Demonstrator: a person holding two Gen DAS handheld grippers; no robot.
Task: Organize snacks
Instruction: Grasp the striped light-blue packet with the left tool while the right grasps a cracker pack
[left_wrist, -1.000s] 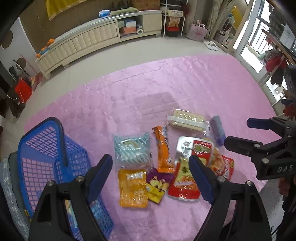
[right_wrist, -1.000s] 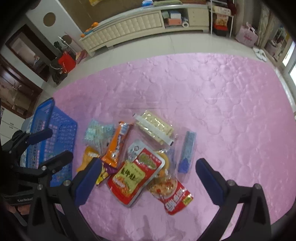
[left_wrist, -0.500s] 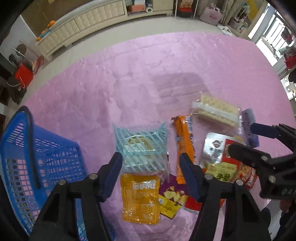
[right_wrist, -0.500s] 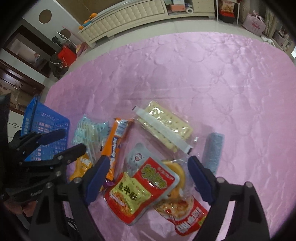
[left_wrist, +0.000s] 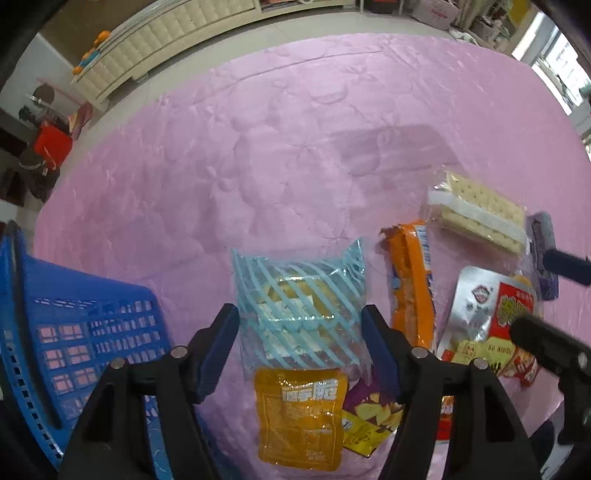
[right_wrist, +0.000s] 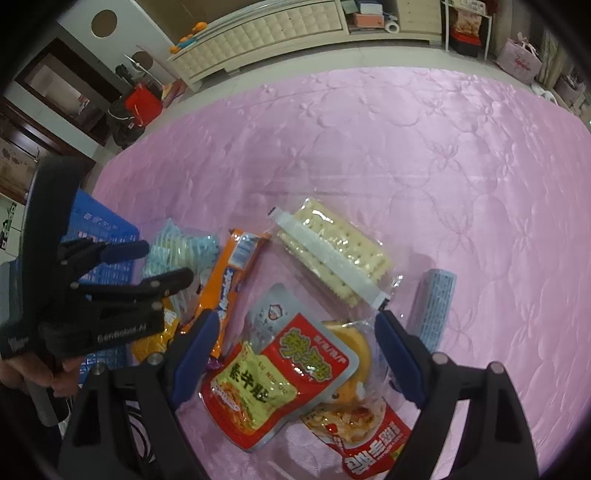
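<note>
Several snack packets lie on a pink cloth (left_wrist: 258, 147). My left gripper (left_wrist: 299, 325) points straight down, open, its blue fingers standing either side of a blue-striped clear packet (left_wrist: 299, 291). Below that lie an orange pouch (left_wrist: 299, 413) and a purple chip packet (left_wrist: 365, 413). My right gripper (right_wrist: 295, 343) is open, its fingers straddling a red-and-silver packet (right_wrist: 280, 373) without pressing on it. Around it are a long orange packet (right_wrist: 229, 280), a cracker pack (right_wrist: 332, 251), a blue wafer bar (right_wrist: 434, 306) and another red packet (right_wrist: 369, 435). The left gripper (right_wrist: 166, 261) shows at the left.
A blue plastic basket (left_wrist: 74, 332) stands at the left edge of the cloth, close beside the left gripper. A long cream cabinet (right_wrist: 277, 33) runs along the far wall, with a red bag (right_wrist: 142, 105) on the floor near it. Bare pink cloth stretches behind the snacks.
Both grippers have come down closer to the snacks and their jaws have narrowed. The left one moved over the blue-striped packet; the right one settled over the red packet.
</note>
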